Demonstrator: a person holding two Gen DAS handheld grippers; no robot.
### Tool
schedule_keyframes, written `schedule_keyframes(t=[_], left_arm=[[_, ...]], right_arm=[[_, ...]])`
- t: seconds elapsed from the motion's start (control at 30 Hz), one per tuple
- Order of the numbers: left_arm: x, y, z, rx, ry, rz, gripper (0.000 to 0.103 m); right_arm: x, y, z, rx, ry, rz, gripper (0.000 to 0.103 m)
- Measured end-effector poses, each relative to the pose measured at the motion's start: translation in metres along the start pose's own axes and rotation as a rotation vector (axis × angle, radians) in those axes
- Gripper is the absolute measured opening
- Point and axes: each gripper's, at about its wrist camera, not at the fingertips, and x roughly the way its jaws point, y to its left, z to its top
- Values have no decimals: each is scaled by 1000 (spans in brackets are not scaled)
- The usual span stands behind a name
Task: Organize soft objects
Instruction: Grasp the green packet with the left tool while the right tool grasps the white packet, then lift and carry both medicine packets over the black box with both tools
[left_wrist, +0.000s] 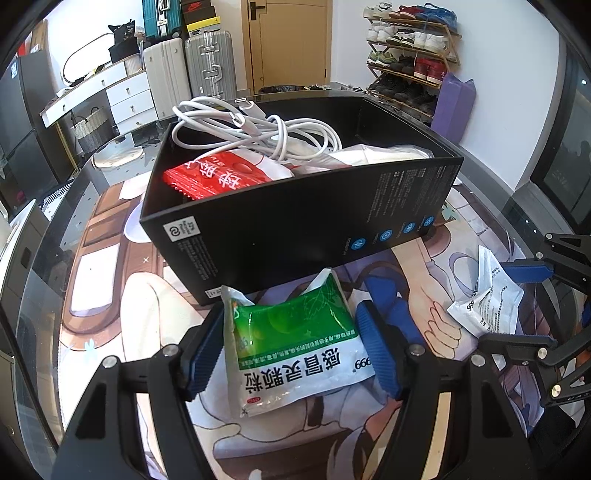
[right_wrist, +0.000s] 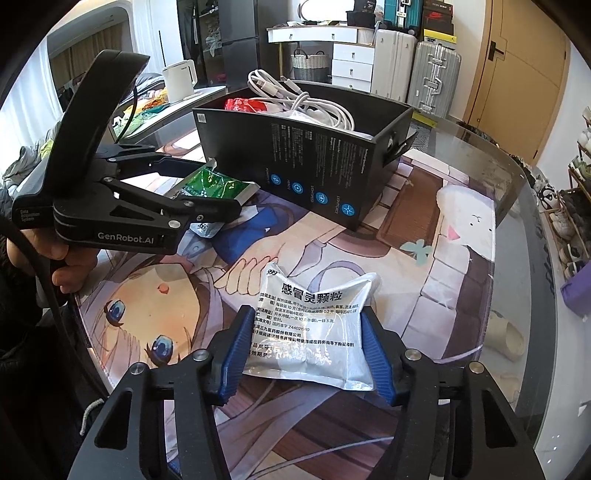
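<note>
A: Your left gripper (left_wrist: 291, 347) has its blue ribbed pads (left_wrist: 375, 343) pressed against both sides of the green-and-white soft medicine sachet (left_wrist: 291, 339), so you are gripping it.

B: And where does that put it?

A: Just in front of the near wall of the open black cardboard box (left_wrist: 295, 221), which stands toward the far edge of the table.

B: What about your right gripper (right_wrist: 301, 354)?

A: Its pads clamp the silver foil medicine sachet (right_wrist: 314, 332), which is over the anime-printed table mat (right_wrist: 424, 258) near the table's near edge.

B: What is inside the box?

A: A coiled white charging cable (left_wrist: 258, 133) lying on a red-and-white soft packet (left_wrist: 221, 173).
</note>
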Motion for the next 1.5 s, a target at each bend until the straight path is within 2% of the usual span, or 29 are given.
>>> schedule_keyframes(t=[0.2, 0.37, 0.53, 0.8, 1.17, 1.5], left_arm=[[1, 5, 1, -3, -1, 1, 69], [0, 2, 1, 11, -13, -12, 55], [-2, 2, 0, 11, -24, -16, 48], [-10, 3, -4, 6, -45, -16, 47], [-38, 9, -7, -5, -128, -3, 47], [-55, 16, 2, -28, -190, 4, 47]], right_arm=[[0, 1, 0, -2, -2, 7, 57], [-1, 2, -1, -3, -4, 11, 57], [-1, 3, 0, -3, -7, 14, 57], [-5, 7, 3, -19, -40, 19, 57], [-19, 7, 10, -6, -119, 21, 57], [-46, 7, 25, 32, -253, 7, 57]])
